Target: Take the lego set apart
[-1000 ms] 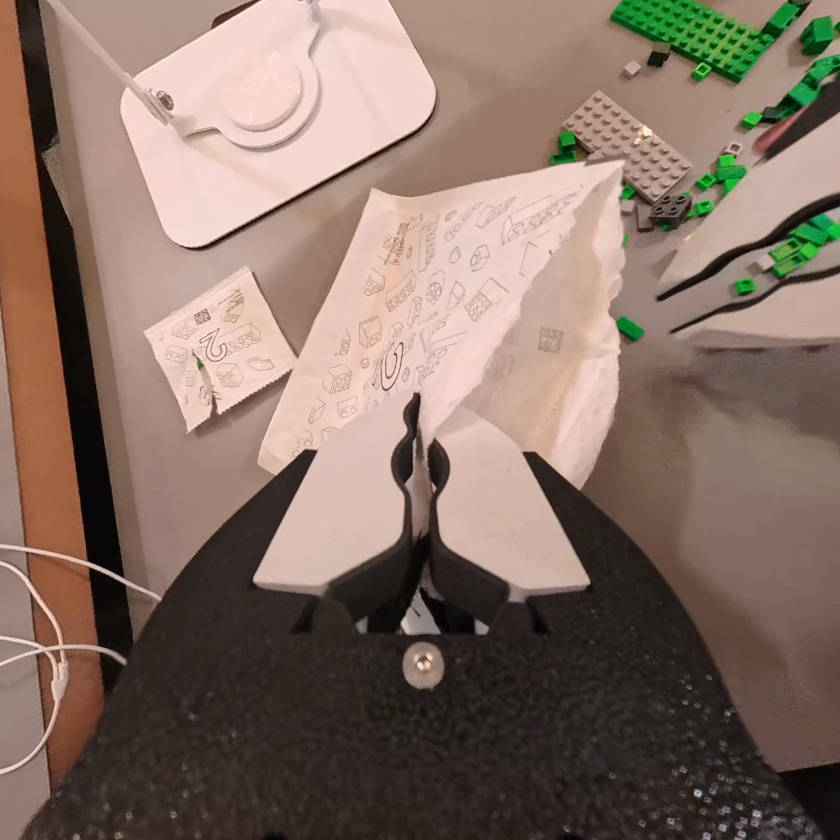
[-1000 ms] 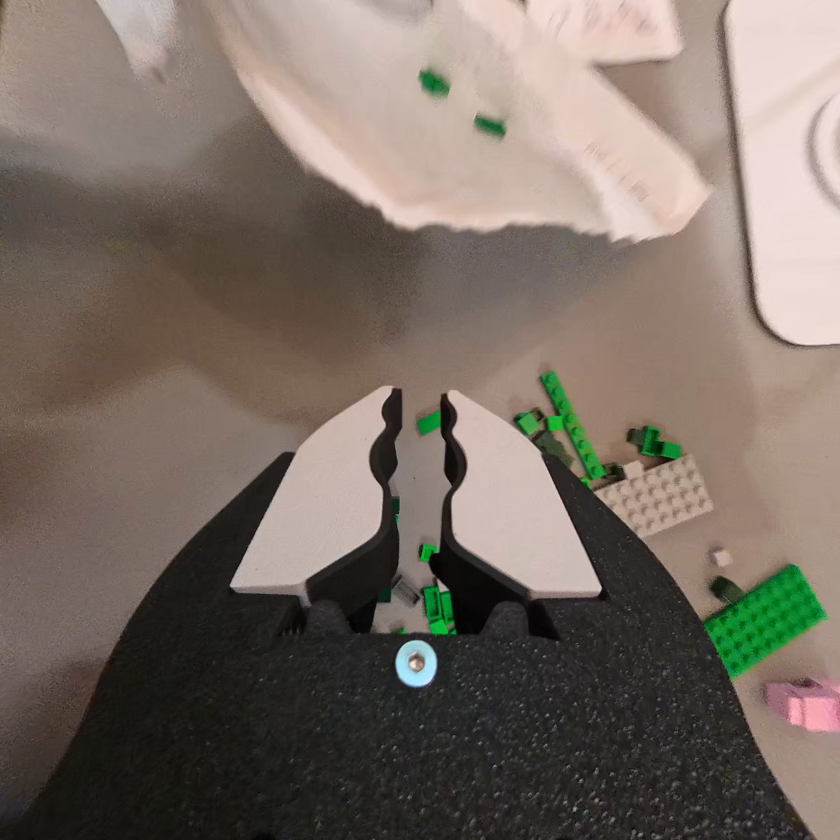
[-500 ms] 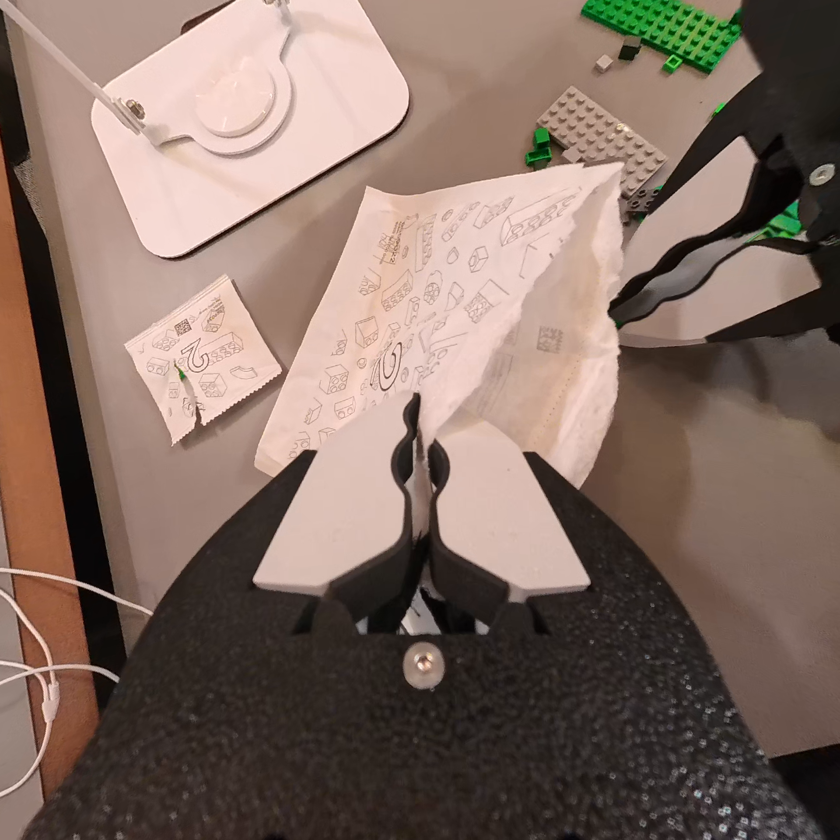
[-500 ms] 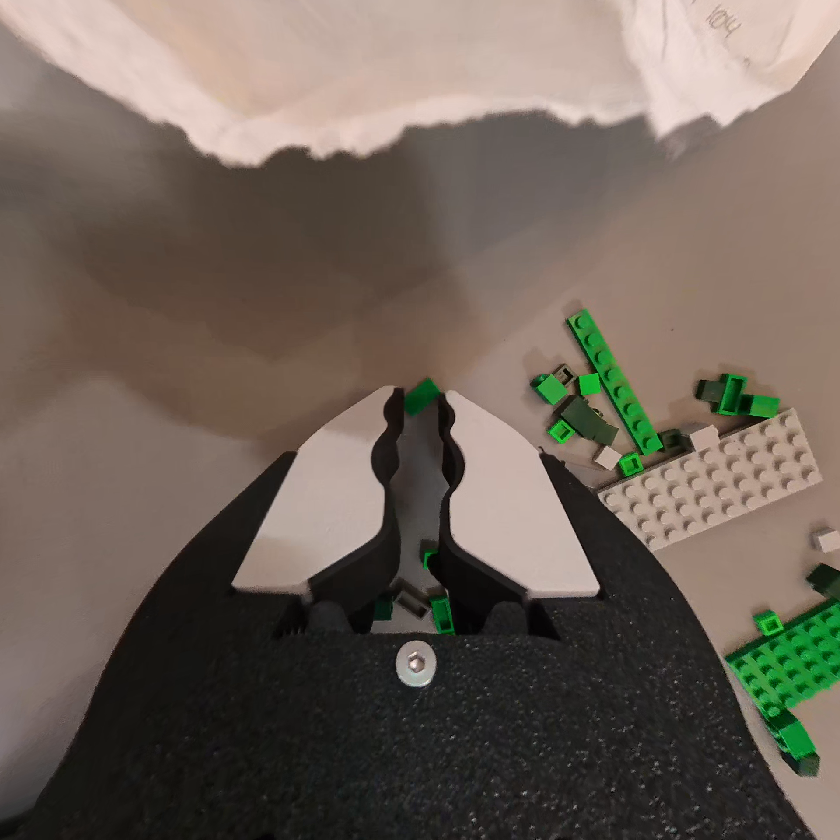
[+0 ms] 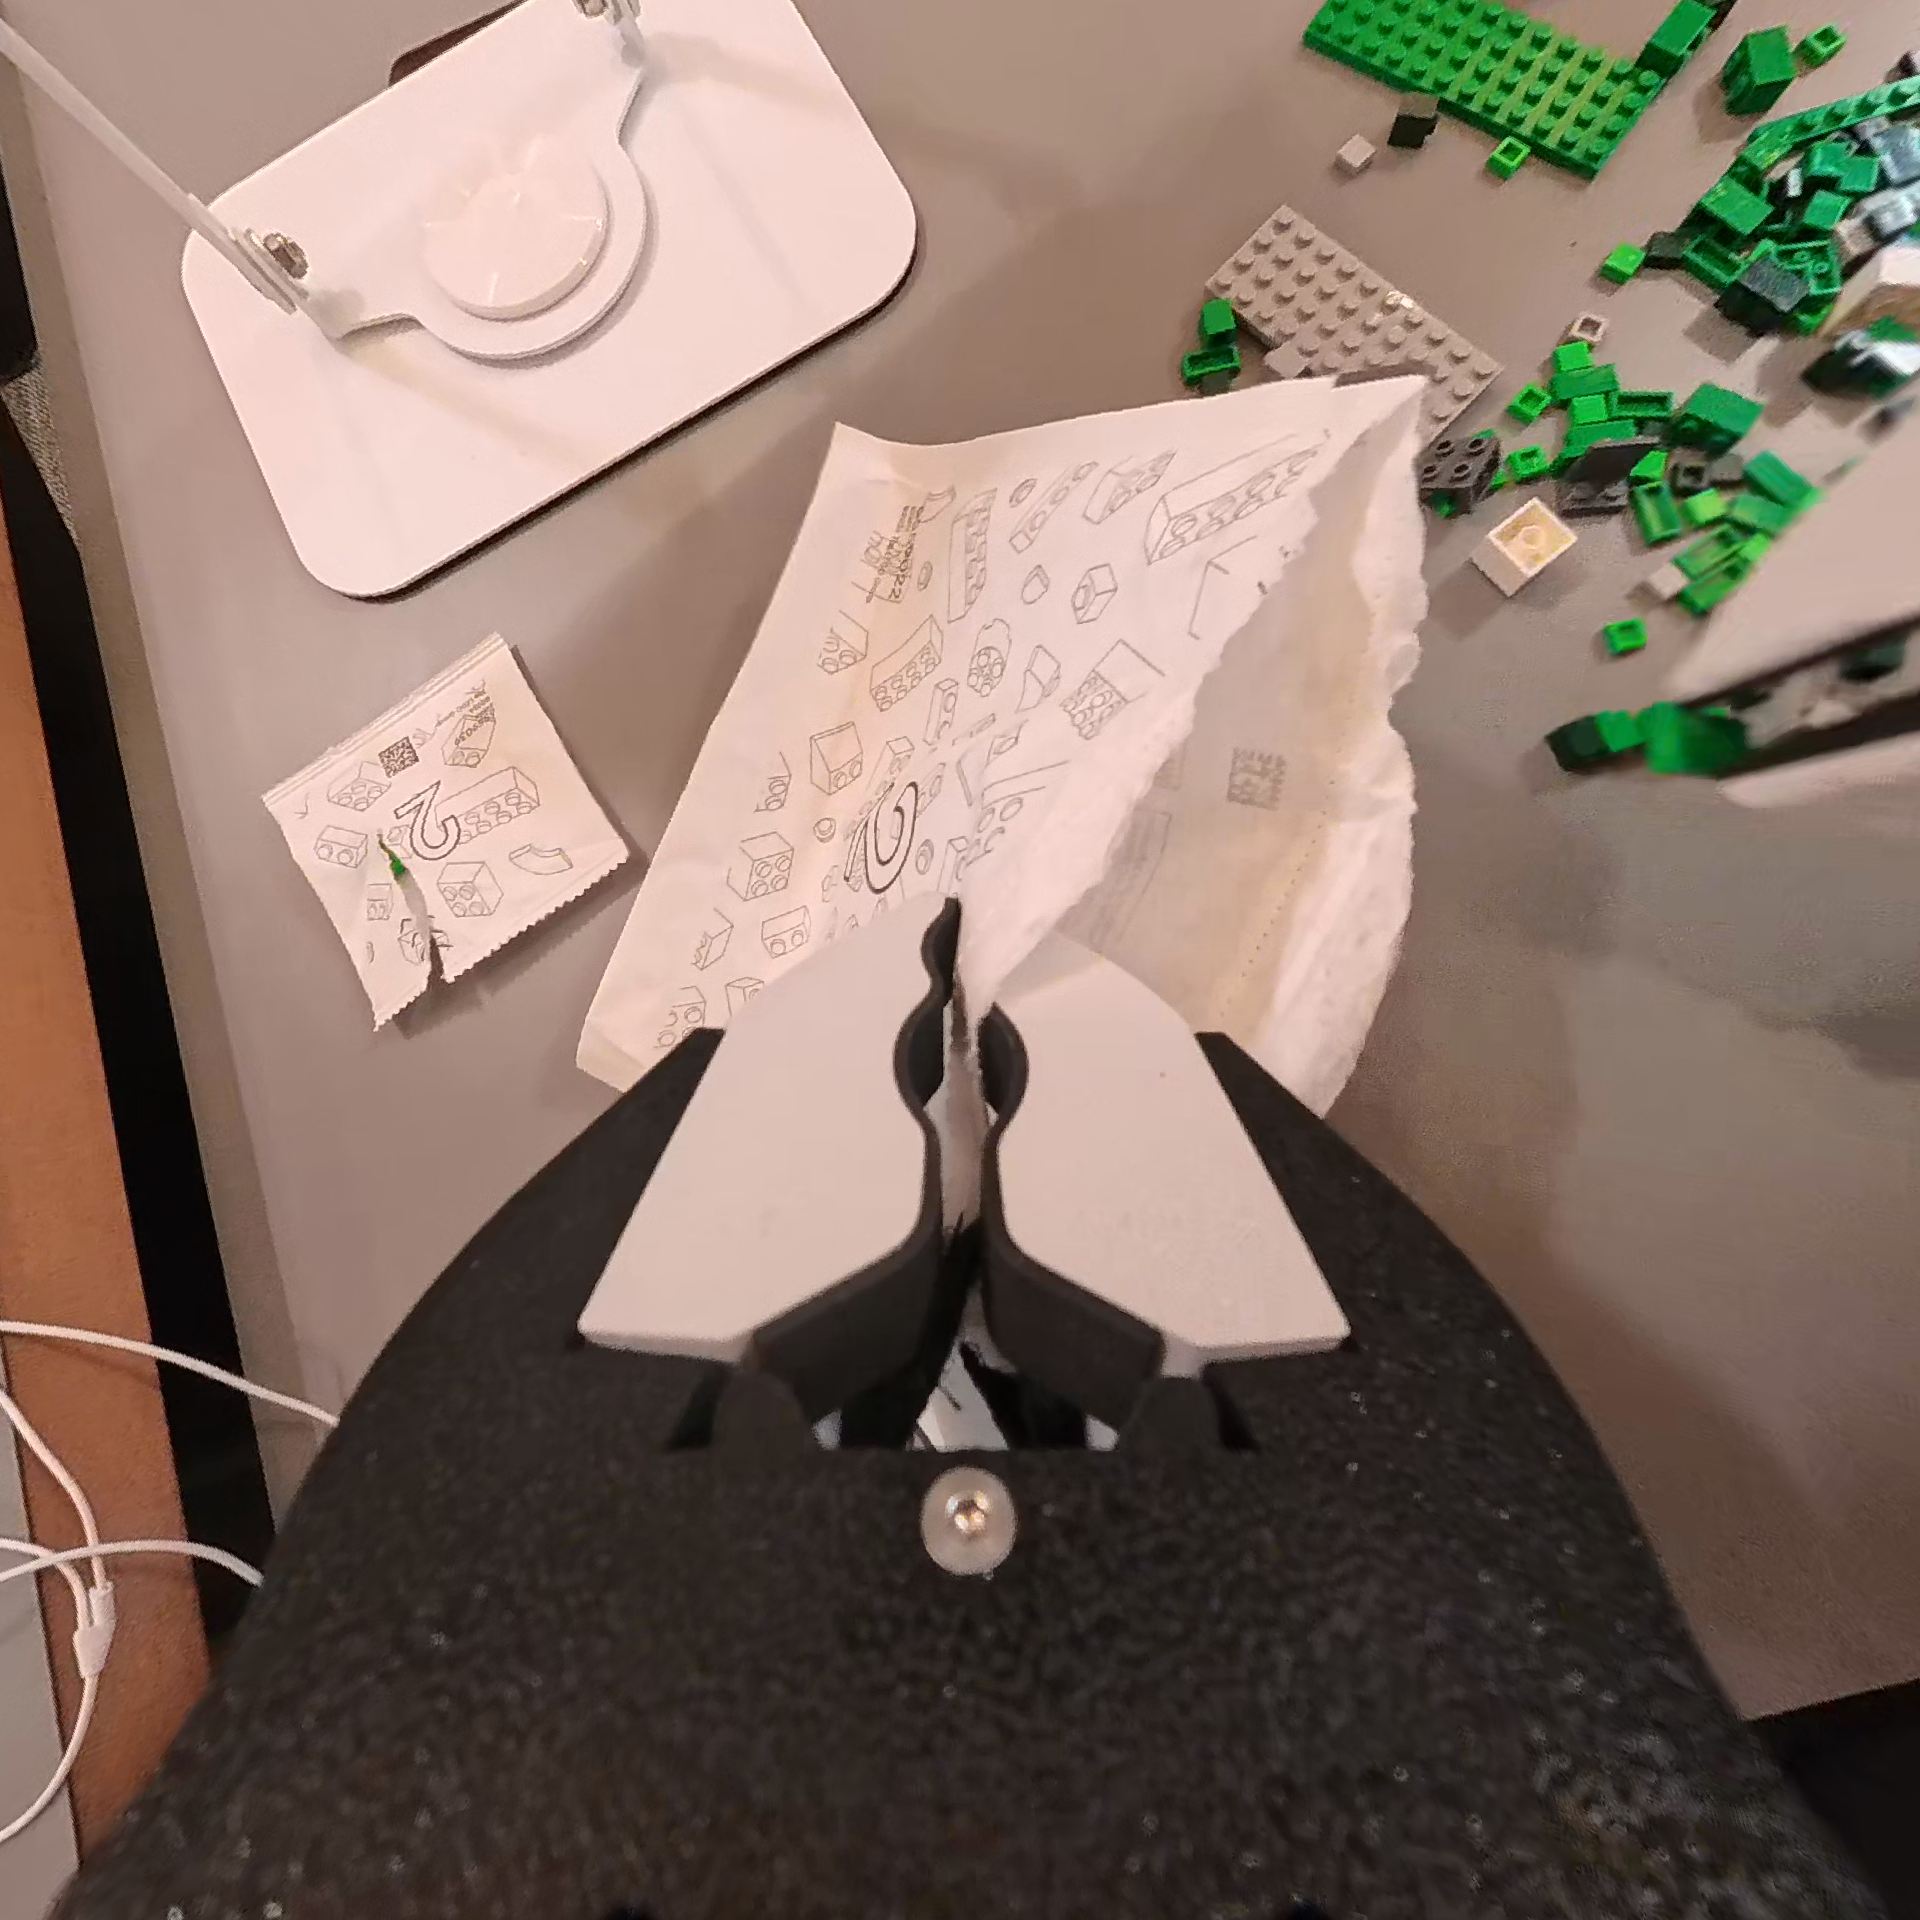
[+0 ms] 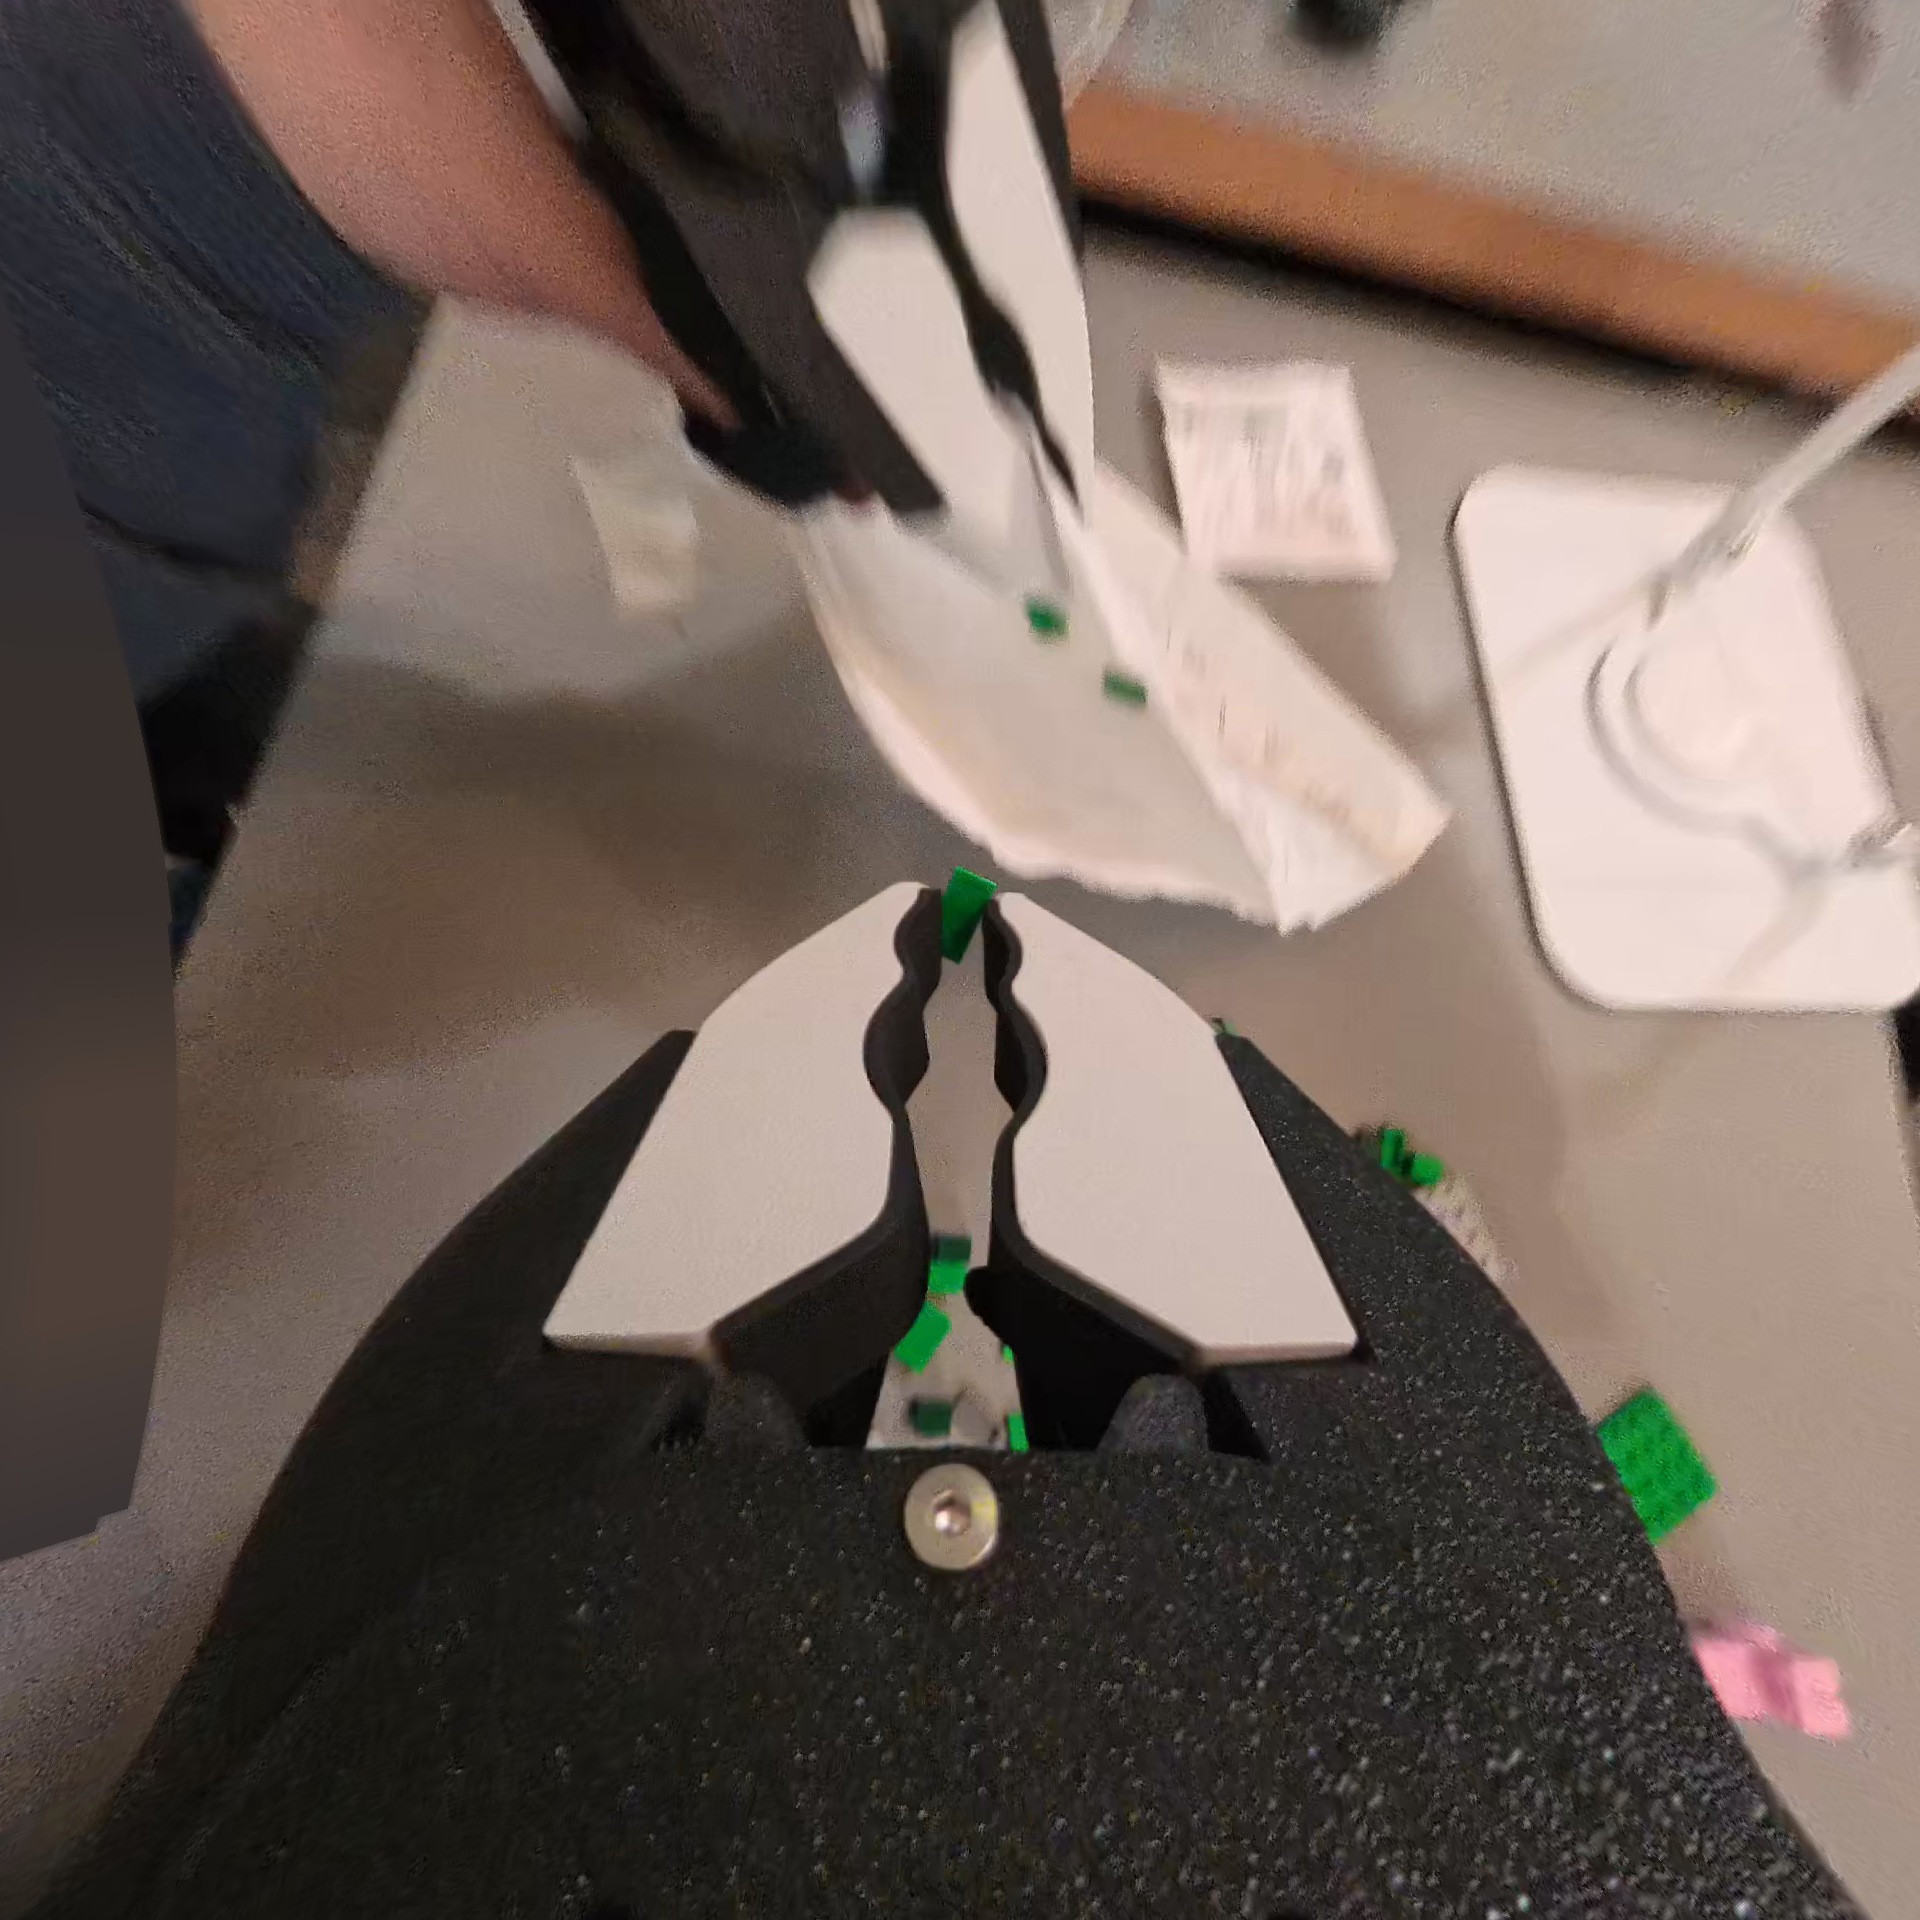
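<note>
My left gripper (image 5: 961, 977) is shut on the edge of a white paper bag (image 5: 1049, 665) printed with brick drawings and holds it up, its mouth open toward the right. My right gripper (image 6: 961, 906) is shut on a small green piece (image 6: 961, 923) and holds it above the table, just in front of the bag's mouth (image 6: 1049, 790). Two small green pieces (image 6: 1044, 618) lie inside the bag. In the left wrist view the right gripper (image 5: 1766, 717) is blurred at the right edge. Loose green pieces (image 5: 1662, 457), a grey plate (image 5: 1351, 301) and a green plate (image 5: 1475, 62) lie beyond.
A white stand base (image 5: 551, 270) sits at the back left of the grey table. A small torn paper bag (image 5: 447, 821) lies beside the big one. A pink piece (image 6: 1777, 1694) and a green plate (image 6: 1657, 1475) lie to my right. A person's arm (image 6: 468, 208) is behind the left gripper. The grippers' ends are close to 10 cm from one another. Both grippers' tips are roughly 20 cm from the grey plate (image 5: 1351, 301).
My right gripper has shut on the small green piece and risen off the table toward the bag's mouth. The left gripper still holds the bag up.
</note>
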